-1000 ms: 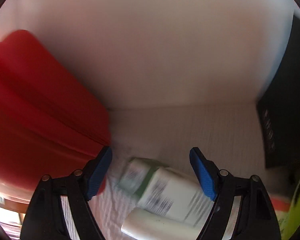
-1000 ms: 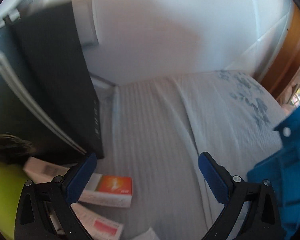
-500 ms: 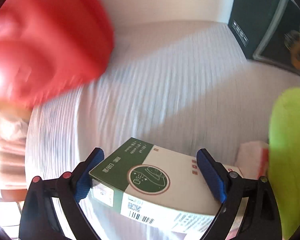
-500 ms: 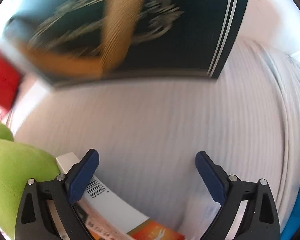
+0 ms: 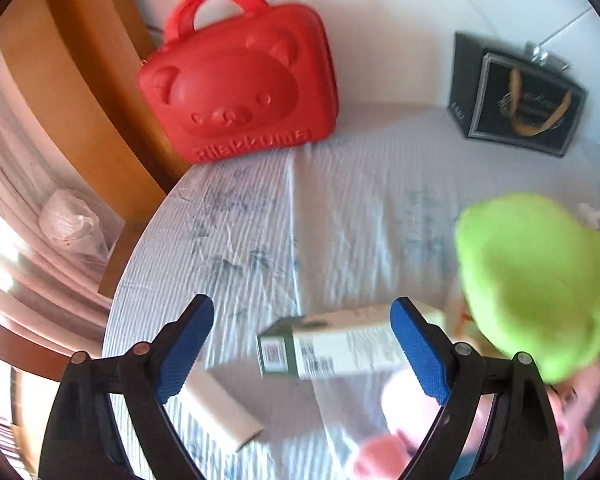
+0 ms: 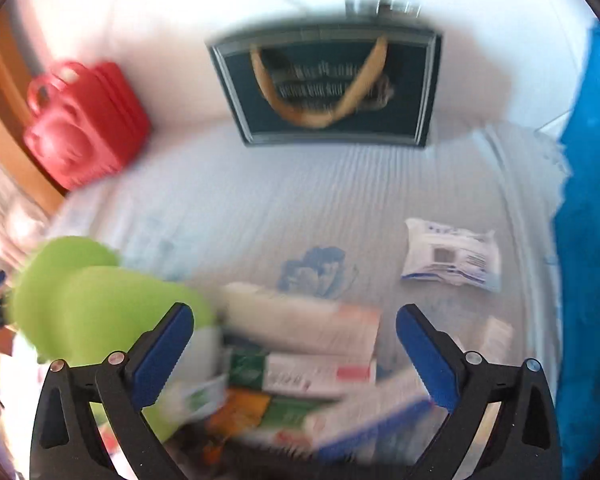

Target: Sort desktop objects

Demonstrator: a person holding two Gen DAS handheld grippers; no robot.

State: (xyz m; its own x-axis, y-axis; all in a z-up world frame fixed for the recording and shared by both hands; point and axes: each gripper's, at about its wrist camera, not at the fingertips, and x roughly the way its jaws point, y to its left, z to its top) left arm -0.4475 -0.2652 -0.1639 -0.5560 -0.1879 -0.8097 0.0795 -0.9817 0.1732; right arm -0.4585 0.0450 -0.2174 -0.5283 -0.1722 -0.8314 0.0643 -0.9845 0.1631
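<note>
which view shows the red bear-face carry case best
The left wrist view. There the red moulded plastic carry case stands sharp and near, with its handle, embossed bear face and raised lettering along the bottom all readable. In the right wrist view the same case sits small at the far left, motion-blurred, with only its colour, handle and rough shape visible.

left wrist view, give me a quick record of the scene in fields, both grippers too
surface: white ribbed cloth
back left: red bear-face case, upright
back right: dark gift bag, upright
right: green plush, blurred
under the gripper: green-and-white box, lying flat
near left: white tube, lying flat
left gripper: open, holds nothing
right gripper: open, holds nothing, above a blurred pile of boxes
</note>
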